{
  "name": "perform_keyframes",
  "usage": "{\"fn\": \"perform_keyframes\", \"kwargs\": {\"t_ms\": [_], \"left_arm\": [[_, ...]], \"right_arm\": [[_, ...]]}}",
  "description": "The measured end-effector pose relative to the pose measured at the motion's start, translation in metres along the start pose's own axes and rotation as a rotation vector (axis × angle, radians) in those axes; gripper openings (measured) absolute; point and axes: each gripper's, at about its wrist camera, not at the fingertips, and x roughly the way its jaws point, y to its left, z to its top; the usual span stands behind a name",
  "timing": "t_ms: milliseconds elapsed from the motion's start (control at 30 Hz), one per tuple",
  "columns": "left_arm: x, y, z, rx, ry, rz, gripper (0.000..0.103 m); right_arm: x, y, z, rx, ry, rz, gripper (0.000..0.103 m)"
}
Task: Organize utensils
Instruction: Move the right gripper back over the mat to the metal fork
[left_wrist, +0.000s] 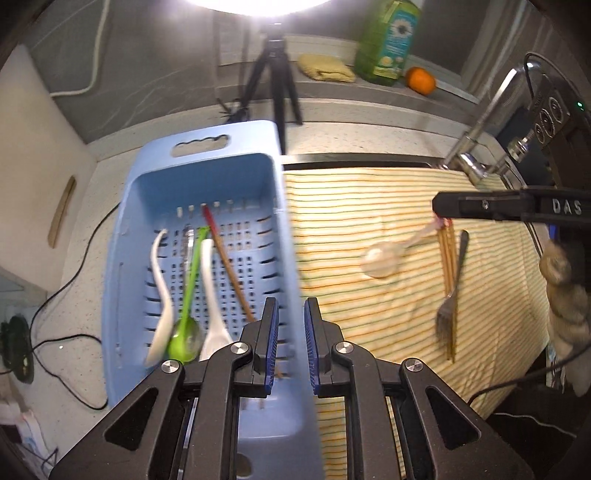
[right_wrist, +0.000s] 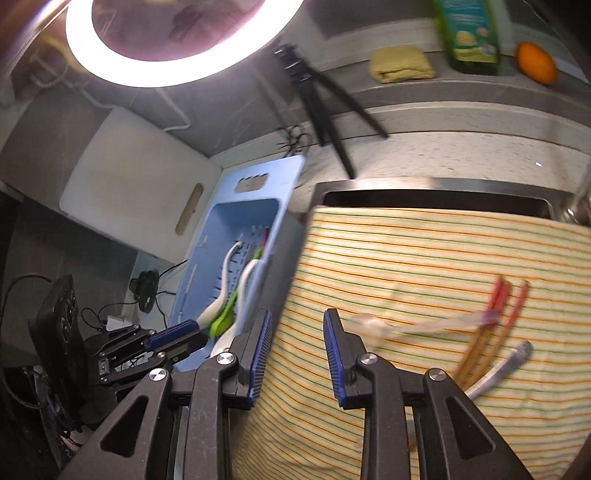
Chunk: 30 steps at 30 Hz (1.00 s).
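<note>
From my left wrist camera I look down on the blue basket (left_wrist: 207, 236), standing on the speckled counter (left_wrist: 92, 280) just beside the striped cloth (left_wrist: 369, 295). Inside it lie two white spoons (left_wrist: 162, 295), a green spoon (left_wrist: 184, 332), something clear I can barely make out, and a chopstick (left_wrist: 229, 266) with a red end. The lower ends of these are hidden behind my left gripper (left_wrist: 291, 347), whose jaws stand narrowly apart with nothing between the pads; the basket's right wall only shows through the gap, blurred.

On the cloth lie a clear plastic spoon (left_wrist: 380, 258), smeared by motion, a bundle of chopsticks (left_wrist: 447, 258) and a metal fork (left_wrist: 450, 295). The top of the chopstick bundle is covered by my right gripper (left_wrist: 491, 208), which crosses that view side-on, so its opening cannot be read there. A sleeve (left_wrist: 565, 314) at the right edge is cut off by the frame.

My right wrist camera shows the right gripper's (right_wrist: 297, 350) jaws moderately apart and empty over the cloth's left edge. The cloth conceals most of the sink (right_wrist: 436, 192); only its far rim shows. The fork (right_wrist: 498, 369) and red-tipped chopsticks (right_wrist: 491, 321) are partly hidden behind the gripper frame and badly blurred. The ring light (right_wrist: 177, 55) washes out the top, and the green bottle (right_wrist: 469, 33) is cropped
</note>
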Motion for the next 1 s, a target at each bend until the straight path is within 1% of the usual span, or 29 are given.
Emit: {"fn": "perform_keyframes", "kwargs": {"t_ms": [133, 267, 433, 467, 500, 567, 600, 733, 833, 1000], "left_arm": [[0.002, -0.023, 0.002, 0.041, -0.001, -0.029, 0.021], [0.008, -0.045, 0.002, 0.077, 0.011, -0.065, 0.022], [0.019, -0.075, -0.002, 0.126, 0.04, -0.114, 0.022], [0.022, -0.082, -0.004, 0.134, 0.047, -0.126, 0.023], [0.024, -0.086, -0.006, 0.139, 0.053, -0.136, 0.026], [0.028, -0.097, -0.013, 0.155, 0.069, -0.153, 0.039], [0.03, -0.102, -0.017, 0.165, 0.078, -0.158, 0.04], [0.042, -0.12, -0.028, 0.218, 0.118, -0.151, 0.04], [0.051, -0.126, -0.031, 0.224, 0.143, -0.156, 0.04], [0.063, -0.133, -0.033, 0.244, 0.16, -0.151, 0.04]], "right_arm": [[-0.023, -0.04, -0.008, 0.075, -0.031, -0.026, 0.027], [-0.04, -0.075, -0.021, 0.14, -0.048, -0.049, 0.027], [-0.047, -0.106, -0.039, 0.211, -0.043, -0.057, 0.027], [-0.048, -0.11, -0.041, 0.223, -0.042, -0.054, 0.027], [-0.048, -0.115, -0.044, 0.235, -0.038, -0.053, 0.027], [-0.047, -0.124, -0.05, 0.255, -0.029, -0.044, 0.027], [-0.045, -0.127, -0.053, 0.263, -0.022, -0.039, 0.027], [-0.033, -0.138, -0.061, 0.298, 0.014, -0.013, 0.027], [-0.022, -0.145, -0.063, 0.318, 0.028, -0.009, 0.027], [-0.007, -0.158, -0.065, 0.376, 0.043, 0.025, 0.027]]}}
